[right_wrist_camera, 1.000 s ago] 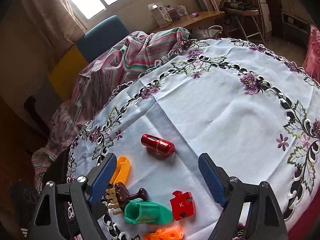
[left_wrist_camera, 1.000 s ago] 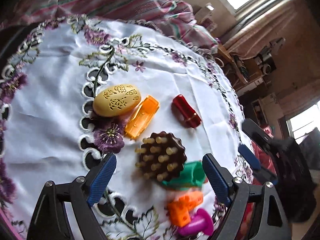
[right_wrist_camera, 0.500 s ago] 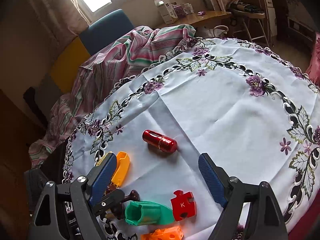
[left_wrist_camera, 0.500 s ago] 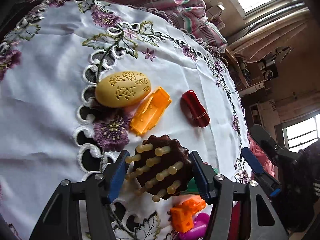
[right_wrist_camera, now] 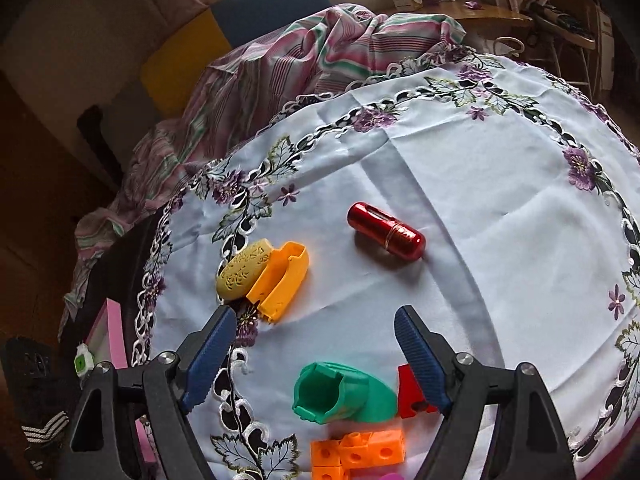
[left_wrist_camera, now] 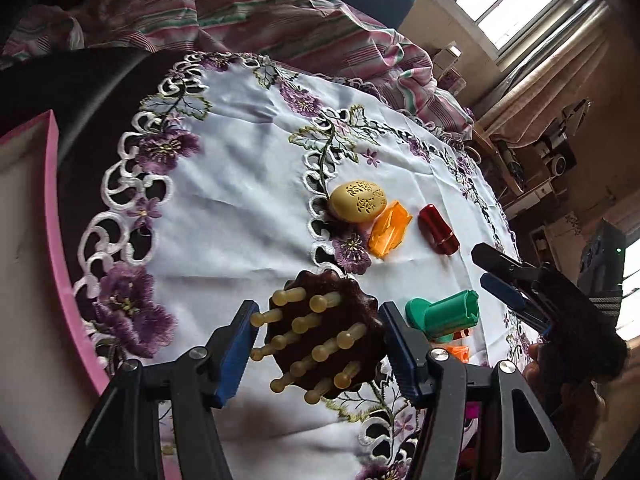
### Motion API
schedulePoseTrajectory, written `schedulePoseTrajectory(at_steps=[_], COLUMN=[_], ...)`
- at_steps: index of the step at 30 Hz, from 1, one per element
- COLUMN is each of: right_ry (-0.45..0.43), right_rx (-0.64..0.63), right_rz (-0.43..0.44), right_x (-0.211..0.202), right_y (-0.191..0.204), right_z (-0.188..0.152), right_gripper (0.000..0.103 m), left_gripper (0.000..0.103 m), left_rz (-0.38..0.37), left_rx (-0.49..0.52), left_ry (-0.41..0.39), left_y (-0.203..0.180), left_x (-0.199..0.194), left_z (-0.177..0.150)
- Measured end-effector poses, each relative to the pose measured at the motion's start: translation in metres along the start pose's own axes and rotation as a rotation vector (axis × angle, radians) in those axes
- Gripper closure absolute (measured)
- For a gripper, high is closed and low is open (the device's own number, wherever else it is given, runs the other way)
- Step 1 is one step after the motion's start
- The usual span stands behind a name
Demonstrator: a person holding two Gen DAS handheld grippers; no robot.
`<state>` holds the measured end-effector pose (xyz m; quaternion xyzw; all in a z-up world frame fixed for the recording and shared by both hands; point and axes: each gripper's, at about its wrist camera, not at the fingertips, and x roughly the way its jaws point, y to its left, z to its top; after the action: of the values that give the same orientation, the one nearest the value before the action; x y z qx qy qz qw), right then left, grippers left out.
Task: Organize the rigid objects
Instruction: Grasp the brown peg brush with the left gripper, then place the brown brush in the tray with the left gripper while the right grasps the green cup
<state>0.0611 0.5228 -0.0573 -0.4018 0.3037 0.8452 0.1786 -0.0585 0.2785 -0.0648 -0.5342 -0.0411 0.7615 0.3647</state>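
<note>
My left gripper [left_wrist_camera: 316,344] is shut on a dark brown round massage brush [left_wrist_camera: 324,332] with cream pegs and holds it above the embroidered white tablecloth [left_wrist_camera: 240,216]. On the cloth lie a yellow carved oval [left_wrist_camera: 358,201], an orange clip-like piece [left_wrist_camera: 389,229], a red capsule [left_wrist_camera: 438,229] and a green plastic piece [left_wrist_camera: 444,314]. My right gripper [right_wrist_camera: 312,340] is open and empty, above the green piece [right_wrist_camera: 340,392], a red puzzle piece [right_wrist_camera: 410,394] and orange blocks [right_wrist_camera: 356,454]. It also shows in the left wrist view [left_wrist_camera: 496,272].
A pink-rimmed tray [left_wrist_camera: 52,216] lies off the table's left edge; it also shows in the right wrist view [right_wrist_camera: 112,332]. A striped cloth [right_wrist_camera: 280,60] drapes over the far side. A blue and yellow chair [right_wrist_camera: 240,20] stands behind it.
My left gripper closed on the brown brush and lifted it off the cloth, swinging left so the pink tray came into view. My right gripper stayed open and edged forward.
</note>
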Motion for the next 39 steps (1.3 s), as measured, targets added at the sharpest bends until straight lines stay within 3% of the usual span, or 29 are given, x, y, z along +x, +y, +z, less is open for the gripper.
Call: schedulePoseTrajectory(at_steps=[7, 15, 18, 19, 26, 31, 39], right_ry=[0.071, 0.151, 0.188, 0.183, 0.159, 0.144, 0.138], right_rx=[-0.096, -0.161, -0.207, -0.231, -0.318, -0.357, -0.443], right_rz=[-0.033, -0.091, -0.156, -0.17, -0.188, -0.173, -0.169], right_x=[0.011, 0.023, 0.032, 0.032, 0.03, 0.03, 0.033], right_y=[0.016, 0.024, 0.027, 0.03, 0.044, 0.054, 0.069], right_z=[-0.01, -0.022, -0.027, -0.027, -0.03, -0.032, -0.04], right_gripper=[0.031, 0.038, 0.071, 0.073, 0.074, 0.074, 0.074], left_gripper=[0.041, 0.041, 0.041, 0.041, 0.041, 0.041, 0.041], left_rz=[-0.003, 0.072, 0.136, 0.163, 0.268, 0.256, 0.281], left_rx=[-0.025, -0.117, -0.144, -0.151, -0.217, -0.19, -0.135], left_ry=[-0.074, -0.188, -0.239, -0.251, -0.277, -0.239, -0.214], left_y=[0.023, 0.095, 0.128, 0.138, 0.195, 0.194, 0.191], left_x=[-0.045, -0.115, -0.145, -0.152, -0.176, -0.164, -0.141], left_z=[-0.006, -0.017, -0.027, -0.032, -0.065, -0.081, -0.064])
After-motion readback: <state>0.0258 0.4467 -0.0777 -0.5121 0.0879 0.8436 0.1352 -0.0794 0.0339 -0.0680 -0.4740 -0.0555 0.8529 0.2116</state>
